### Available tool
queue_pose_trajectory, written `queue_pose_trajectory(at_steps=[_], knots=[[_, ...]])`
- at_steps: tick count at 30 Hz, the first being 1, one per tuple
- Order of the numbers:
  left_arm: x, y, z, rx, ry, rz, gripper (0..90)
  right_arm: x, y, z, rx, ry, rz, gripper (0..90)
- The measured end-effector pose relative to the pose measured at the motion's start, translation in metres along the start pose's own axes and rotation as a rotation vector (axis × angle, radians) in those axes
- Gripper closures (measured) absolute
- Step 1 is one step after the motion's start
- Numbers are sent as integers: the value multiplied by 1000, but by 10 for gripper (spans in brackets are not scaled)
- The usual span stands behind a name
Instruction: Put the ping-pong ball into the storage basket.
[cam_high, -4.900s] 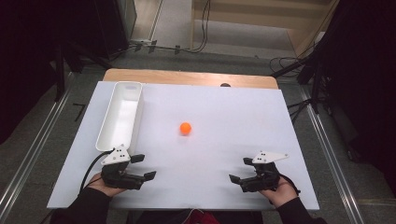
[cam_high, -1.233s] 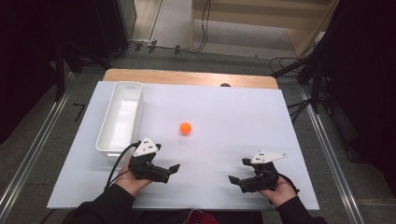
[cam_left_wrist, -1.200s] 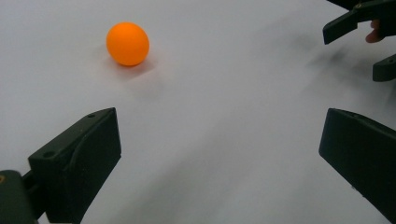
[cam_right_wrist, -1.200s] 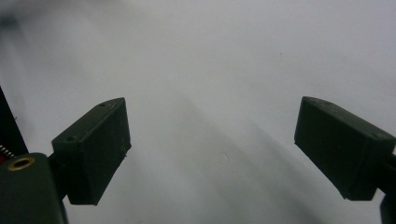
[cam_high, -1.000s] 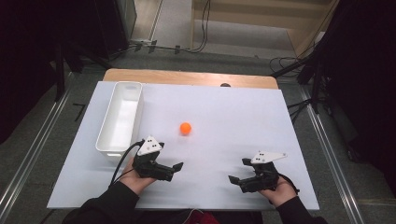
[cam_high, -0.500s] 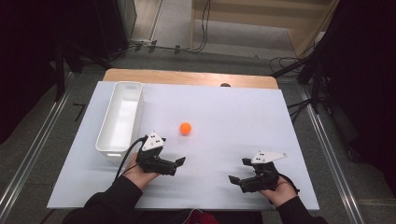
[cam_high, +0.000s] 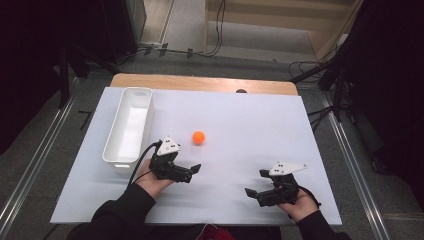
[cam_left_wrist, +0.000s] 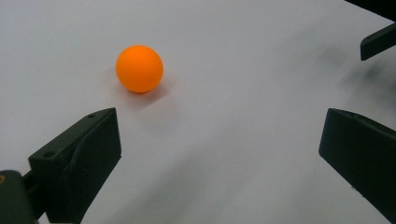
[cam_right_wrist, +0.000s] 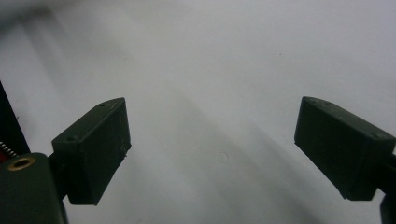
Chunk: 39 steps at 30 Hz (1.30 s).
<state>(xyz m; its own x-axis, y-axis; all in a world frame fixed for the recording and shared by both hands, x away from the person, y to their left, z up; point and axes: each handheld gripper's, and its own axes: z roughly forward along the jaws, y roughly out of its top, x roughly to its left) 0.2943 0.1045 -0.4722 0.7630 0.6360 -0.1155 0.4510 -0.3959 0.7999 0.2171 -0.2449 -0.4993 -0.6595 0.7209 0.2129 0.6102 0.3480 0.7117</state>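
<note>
A small orange ball (cam_high: 199, 137) lies alone on the white tabletop (cam_high: 250, 120), left of the middle. My left gripper (cam_high: 192, 173) rests just below and left of the ball, pointing right, open and holding nothing. In the left gripper view the ball (cam_left_wrist: 139, 68) sits ahead of the left jaw, outside the gap of the gripper (cam_left_wrist: 219, 121). My right gripper (cam_high: 255, 183) lies near the front right edge, pointing left, open. In its own view the right gripper (cam_right_wrist: 212, 116) has bare white surface between its jaws.
A long white empty tray (cam_high: 128, 130) stands along the left side, close to my left hand. A wooden table edge (cam_high: 200, 82) shows behind the white top. One jaw of the other gripper (cam_left_wrist: 378, 41) shows at the top right of the left gripper view.
My left gripper has moved from the front left edge forward and to the right, ending close to the ball. The right gripper and the ball have stayed put.
</note>
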Motion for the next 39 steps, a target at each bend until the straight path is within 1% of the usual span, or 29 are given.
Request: queue_pose_trajectory(at_steps=[3,6,8,12,18,19,21,25,26,31,34,37,39], knots=[[1,2,1,6,-3,6,0,0,0,0,0,0,0,93],[0,4,4,2,-3,11,0,0,0,0,0,1,-4,93],[1,5,5,15,-7,17,0,0,0,0,1,0,-4,93],[2,7,10,37,0,22,0,0,0,0,2,2,-3,93],[4,9,15,38,9,13,0,0,0,0,3,1,-4,93],[5,10,15,42,9,19,0,0,0,0,2,1,-4,93],[5,11,16,49,23,26,0,0,0,0,3,1,-4,93],[6,14,18,42,20,19,0,0,0,0,4,4,-3,93],[7,14,18,35,19,11,0,0,0,0,4,4,-4,93],[10,17,20,41,23,7,0,0,0,0,4,4,-3,93],[10,19,23,38,26,7,0,0,0,0,5,3,-3,93],[11,21,26,43,32,20,0,0,0,0,3,2,-4,93],[11,23,27,40,33,19,0,0,0,0,3,1,-4,93]])
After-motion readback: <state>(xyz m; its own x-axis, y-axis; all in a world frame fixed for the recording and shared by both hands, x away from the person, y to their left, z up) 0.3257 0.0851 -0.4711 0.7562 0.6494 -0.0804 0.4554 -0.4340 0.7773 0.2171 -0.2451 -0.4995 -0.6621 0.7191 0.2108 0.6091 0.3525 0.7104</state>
